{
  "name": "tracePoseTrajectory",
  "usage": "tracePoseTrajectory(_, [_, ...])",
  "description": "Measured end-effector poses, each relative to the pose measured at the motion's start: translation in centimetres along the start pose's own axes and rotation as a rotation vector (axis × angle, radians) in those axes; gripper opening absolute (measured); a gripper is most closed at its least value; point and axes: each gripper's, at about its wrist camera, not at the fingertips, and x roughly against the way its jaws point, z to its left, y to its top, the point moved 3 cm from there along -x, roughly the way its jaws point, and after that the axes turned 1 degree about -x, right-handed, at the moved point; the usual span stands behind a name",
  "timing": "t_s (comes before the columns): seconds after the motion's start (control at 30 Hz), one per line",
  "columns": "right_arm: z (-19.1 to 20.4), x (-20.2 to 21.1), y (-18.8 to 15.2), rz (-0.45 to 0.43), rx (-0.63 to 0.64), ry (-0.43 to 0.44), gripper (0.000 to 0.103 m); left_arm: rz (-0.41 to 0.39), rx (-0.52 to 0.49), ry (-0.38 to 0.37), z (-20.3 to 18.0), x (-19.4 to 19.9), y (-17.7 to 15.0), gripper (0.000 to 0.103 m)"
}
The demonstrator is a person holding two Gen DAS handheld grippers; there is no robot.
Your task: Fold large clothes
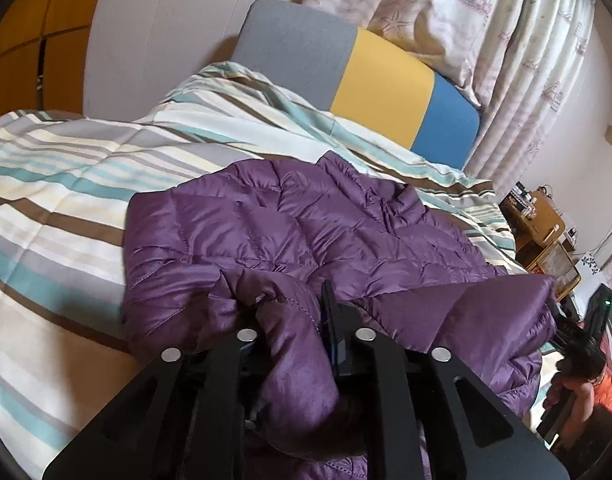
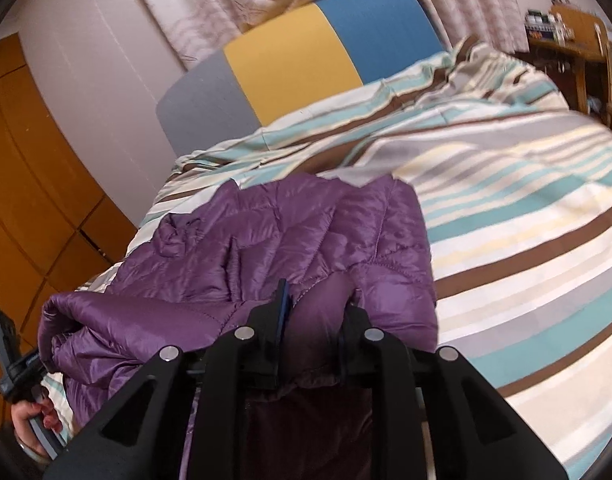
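A purple quilted jacket [image 1: 306, 220] lies spread on a striped duvet [image 1: 65, 184], its far part flat and its near edge lifted. My left gripper [image 1: 285, 304] is shut on a bunched fold of that near edge; the fabric covers one finger and the other finger [image 1: 330, 312] shows beside it. In the right wrist view the jacket [image 2: 306, 232] reaches toward the headboard, and my right gripper [image 2: 318, 296] is shut on its near hem, with cloth filling the gap between the fingers. Each view shows the other gripper [image 1: 598, 312] [image 2: 5, 344] at the jacket's opposite corner.
The bed has a grey, yellow and blue headboard [image 1: 382, 76] under patterned curtains [image 1: 486, 20]. A wooden desk with clutter [image 1: 542, 224] stands past one side of the bed, an orange wardrobe [image 2: 25, 160] past the other. A hand [image 2: 29, 420] holds the left gripper's handle.
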Motion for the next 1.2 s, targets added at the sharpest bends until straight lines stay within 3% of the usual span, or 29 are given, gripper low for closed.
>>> tracePoseTrajectory(0.07, [-0.6, -0.8, -0.3, 0.013, -0.037, 0.005, 0.024, -0.002, -0.012, -0.007, -0.1, 0.2, -0.1, 0.02])
tracePoseTrajectory(0.2, [-1.4, -0.8, -0.3, 0.0, -0.106, 0.047, 0.04, -0.022, 0.016, -0.045, -0.2, 1.1, 0.1, 0.028])
tracePoseTrajectory(0.27, [-1.9, -0.1, -0.1, -0.03, -0.145, 0.083, 0.064, -0.035, 0.047, -0.077, 0.0, 1.7, 0.2, 0.038])
tracePoseTrajectory(0.3, [-2.2, 0.7, 0.0, -0.06, -0.175, 0.097, 0.087, -0.047, 0.057, -0.09, 0.0, 2.1, 0.1, 0.045])
tracePoseTrajectory(0.37, [-2.5, 2.7, 0.2, -0.136, -0.215, 0.135, 0.092, -0.089, 0.072, -0.107, 0.1, 3.3, -0.2, 0.064])
tracePoseTrajectory(0.43, [-2.7, 4.6, 0.2, -0.177, -0.226, 0.19, 0.096, -0.162, 0.081, -0.113, 0.2, 4.8, -0.7, 0.096])
tracePoseTrajectory(0.5, [-3.1, 6.3, -0.5, -0.206, -0.214, 0.162, 0.1, -0.241, 0.073, -0.073, 0.5, 6.3, -1.2, 0.1])
tracePoseTrajectory(0.57, [-3.6, 6.8, -1.4, -0.189, -0.187, 0.117, 0.1, -0.267, 0.057, -0.061, 0.9, 7.0, -1.8, 0.1])
tracePoseTrajectory(0.7, [-4.2, 5.5, -3.7, -0.075, -0.124, 0.022, 0.1, -0.17, 0.057, -0.005, 2.0, 5.3, -3.0, 0.1])
tracePoseTrajectory(0.87, [-4.1, 2.0, -5.5, 0.033, -0.186, 0.043, 0.1, 0.038, 0.153, 0.025, 3.8, 0.6, -4.1, 0.1])
tracePoseTrajectory(0.9, [-3.6, 1.7, -5.6, 0.032, -0.176, 0.049, 0.093, 0.052, 0.173, 0.007, 3.9, 0.2, -4.5, 0.095])
tracePoseTrajectory(0.93, [-3.0, 1.3, -5.8, 0.053, -0.155, 0.054, 0.065, 0.07, 0.192, -0.02, 3.8, -0.4, -4.6, 0.082])
tracePoseTrajectory(0.97, [-2.6, 0.7, -5.9, 0.083, -0.138, 0.057, 0.053, 0.09, 0.182, -0.027, 3.4, -0.8, -4.8, 0.077])
tracePoseTrajectory(1.03, [-1.9, 0.1, -6.2, 0.112, -0.129, 0.05, 0.04, 0.112, 0.132, -0.019, 2.4, -1.0, -5.1, 0.056])
tracePoseTrajectory(1.13, [-1.6, 0.4, -6.8, 0.121, -0.143, 0.069, 0.031, 0.142, 0.073, -0.033, 1.1, -0.4, -5.6, 0.04])
tracePoseTrajectory(1.2, [-1.8, 1.2, -7.2, 0.128, -0.151, 0.085, 0.028, 0.155, 0.056, -0.051, 0.8, 0.4, -6.2, 0.037])
